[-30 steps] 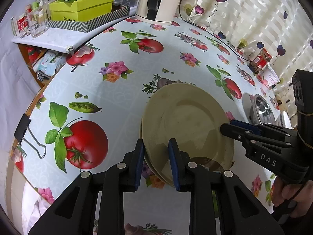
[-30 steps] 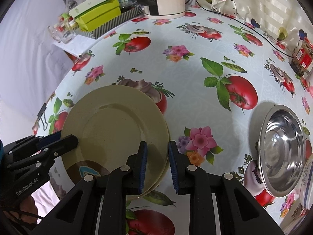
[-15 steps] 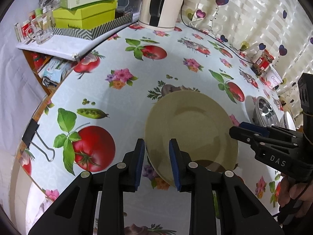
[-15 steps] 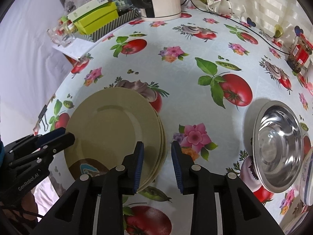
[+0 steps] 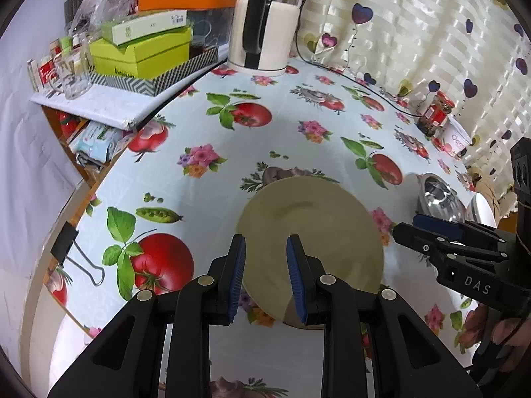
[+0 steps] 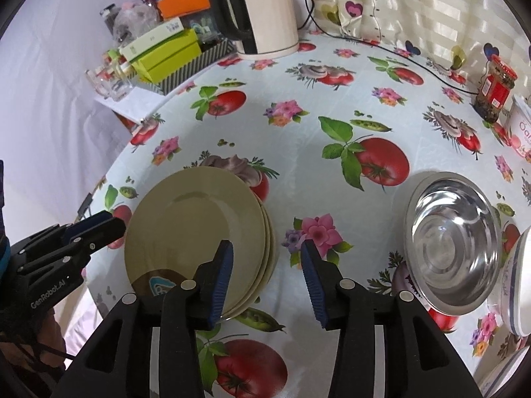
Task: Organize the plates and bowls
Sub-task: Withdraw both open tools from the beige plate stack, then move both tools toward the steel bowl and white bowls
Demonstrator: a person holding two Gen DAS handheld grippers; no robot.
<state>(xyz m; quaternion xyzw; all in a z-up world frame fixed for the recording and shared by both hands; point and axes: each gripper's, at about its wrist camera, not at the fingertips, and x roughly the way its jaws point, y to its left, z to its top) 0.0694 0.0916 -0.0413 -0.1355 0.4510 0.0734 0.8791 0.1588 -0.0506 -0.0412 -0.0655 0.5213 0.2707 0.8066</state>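
A stack of cream plates lies flat on the tomato-print tablecloth near its front left edge. My left gripper is open and empty, hovering above the stack's near rim. My right gripper is open and empty, above the stack's right rim; it also shows in the left wrist view. A steel bowl sits to the right of the plates. A white bowl with a blue rim lies just right of it.
A white kettle and stacked green boxes stand at the back left. A red-lidded jar and a white tub stand at the back right. A binder clip grips the table's left edge.
Both grippers opened, let go of the plate stack's rim and pulled back and up. The stack now lies on the table by itself.
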